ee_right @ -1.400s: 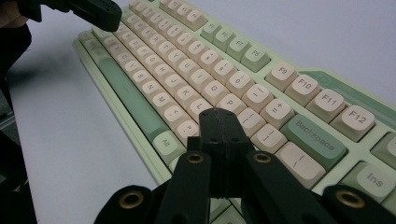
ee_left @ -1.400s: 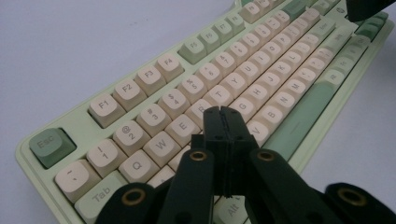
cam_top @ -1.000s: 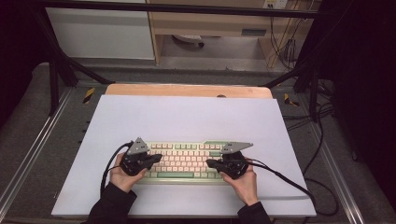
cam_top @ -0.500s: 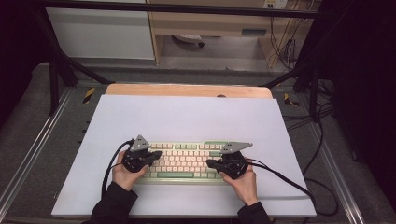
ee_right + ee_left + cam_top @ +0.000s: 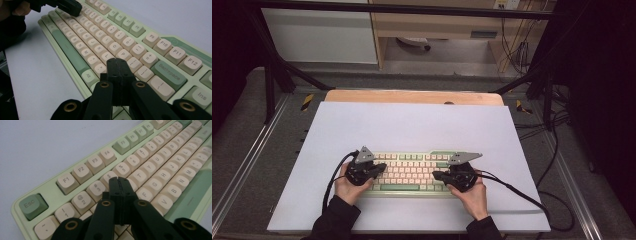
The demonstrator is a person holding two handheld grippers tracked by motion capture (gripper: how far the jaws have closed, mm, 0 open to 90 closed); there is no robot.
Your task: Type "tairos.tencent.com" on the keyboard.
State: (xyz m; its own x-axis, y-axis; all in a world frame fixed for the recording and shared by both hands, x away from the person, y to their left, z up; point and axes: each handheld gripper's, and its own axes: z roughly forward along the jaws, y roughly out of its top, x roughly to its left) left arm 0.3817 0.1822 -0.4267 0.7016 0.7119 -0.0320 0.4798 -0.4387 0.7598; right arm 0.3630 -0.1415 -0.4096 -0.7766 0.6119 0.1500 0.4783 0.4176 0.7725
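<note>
Both tongs, left (image 5: 121, 182) and right (image 5: 117, 63), are pinched together, empty, over the keyboard (image 5: 412, 172); press one key squarely, tip straight down, clear of neighbouring keys

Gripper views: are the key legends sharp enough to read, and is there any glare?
Left gripper view: near keyboard legends are crisp, far keys go soft. Right gripper view: Backspace reads clearly, the far end blurs. High view: mat is evenly lit, no glare, surroundings dark.

Black sleeves (image 5: 334, 220), black fingers (image 5: 117, 195) with brass-ringed pivots, grey three-cornered plates (image 5: 464, 158), trailing black cables (image 5: 512, 190)
</note>
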